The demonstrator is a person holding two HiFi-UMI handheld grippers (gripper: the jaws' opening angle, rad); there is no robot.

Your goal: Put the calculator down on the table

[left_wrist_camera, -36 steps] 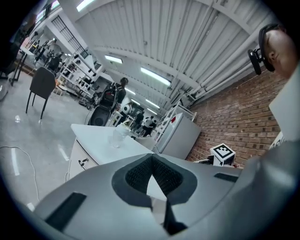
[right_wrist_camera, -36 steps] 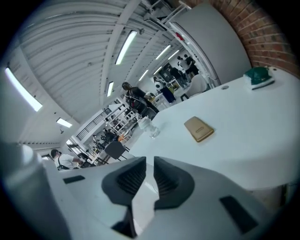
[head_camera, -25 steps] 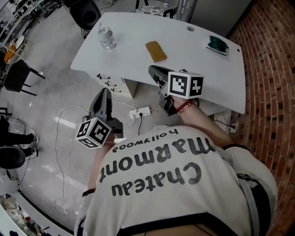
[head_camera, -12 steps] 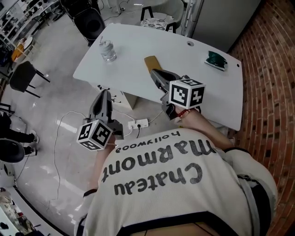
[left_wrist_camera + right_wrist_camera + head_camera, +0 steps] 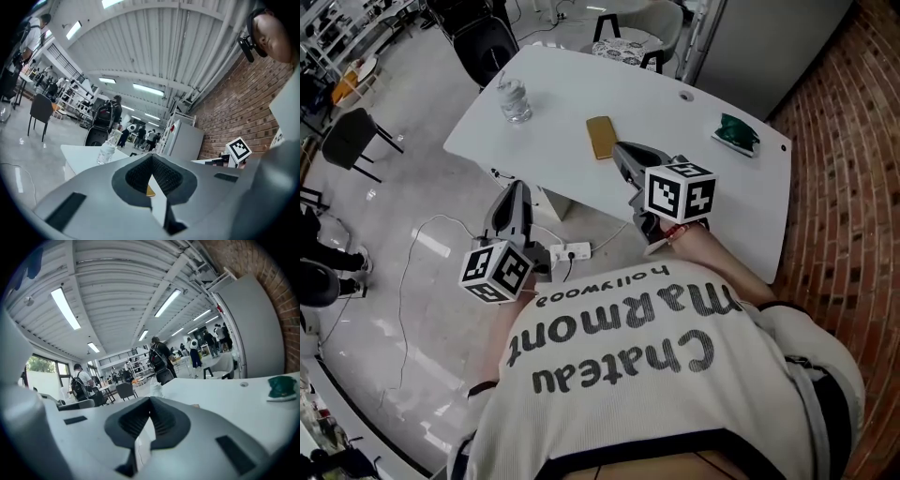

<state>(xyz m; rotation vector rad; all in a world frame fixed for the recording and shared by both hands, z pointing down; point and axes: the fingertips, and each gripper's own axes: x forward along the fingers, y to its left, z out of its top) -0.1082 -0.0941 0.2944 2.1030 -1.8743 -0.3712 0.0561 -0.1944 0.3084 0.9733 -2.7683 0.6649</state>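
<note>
**Q:** Which step is in hand?

**A:** Neither tool carries a load. The left gripper hangs off the near edge of the tabletop, above the floor. Its fingers are pressed together with nothing between them. The right gripper reaches over the tabletop, also with its fingers together and empty. A flat tan-yellow slab lies flat on the tabletop, apart from both tools. It is probably the calculator, although no keys or display can be made out. On that reading, the put-down step appears complete.

**Q:** What does the next move call for?

**A:** If the slab is the calculator, only clearance is required. In the head view the right gripper's tips show close to the slab's near end, and their height above it cannot be judged. Any movement there should avoid nudging the slab. If the calculator is another object, it is not identifiable here.

**Q:** What else is on the tabletop?

**A:** A clear bottle stands near the far left corner. A green object lies at the far right. Both are well apart from the slab.

**Q:** Is any writing legible?

**A:** Yes. The person's shirt reads "Chateau Marmont Hollywood", upside down in the head view. Each gripper's cube carries square black-and-white markers only. No label on the slab or the bottle can be read.
</note>
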